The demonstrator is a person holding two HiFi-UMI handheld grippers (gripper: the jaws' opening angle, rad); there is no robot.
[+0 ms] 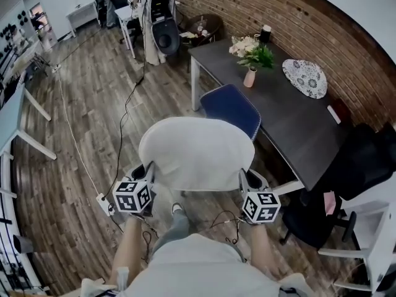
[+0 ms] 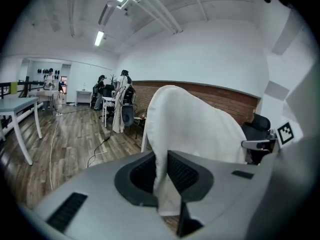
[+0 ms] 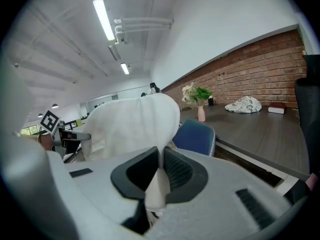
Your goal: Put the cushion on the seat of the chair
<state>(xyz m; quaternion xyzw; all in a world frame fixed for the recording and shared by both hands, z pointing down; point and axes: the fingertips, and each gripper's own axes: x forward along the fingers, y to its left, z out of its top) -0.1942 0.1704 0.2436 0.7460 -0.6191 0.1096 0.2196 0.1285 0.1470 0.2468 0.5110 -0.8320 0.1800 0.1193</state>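
A white cushion (image 1: 197, 151) hangs in the air between my two grippers, above the wooden floor. My left gripper (image 1: 148, 177) is shut on its near left edge, and my right gripper (image 1: 245, 179) is shut on its near right edge. In the left gripper view the cushion (image 2: 192, 129) runs pinched between the dark pads. The right gripper view shows the cushion (image 3: 132, 124) clamped the same way. Just beyond the cushion stands the blue chair (image 1: 232, 108), tucked against the dark table (image 1: 291, 122). The chair (image 3: 196, 136) shows to the right of the cushion.
On the dark table are a pink vase of flowers (image 1: 250, 76), a patterned cloth (image 1: 305, 77) and a dark cup (image 1: 266, 33). A black office chair (image 1: 352, 166) stands at the right. Cables (image 1: 127, 113) trail over the floor. Desks and hung clothes (image 1: 154, 23) fill the back left.
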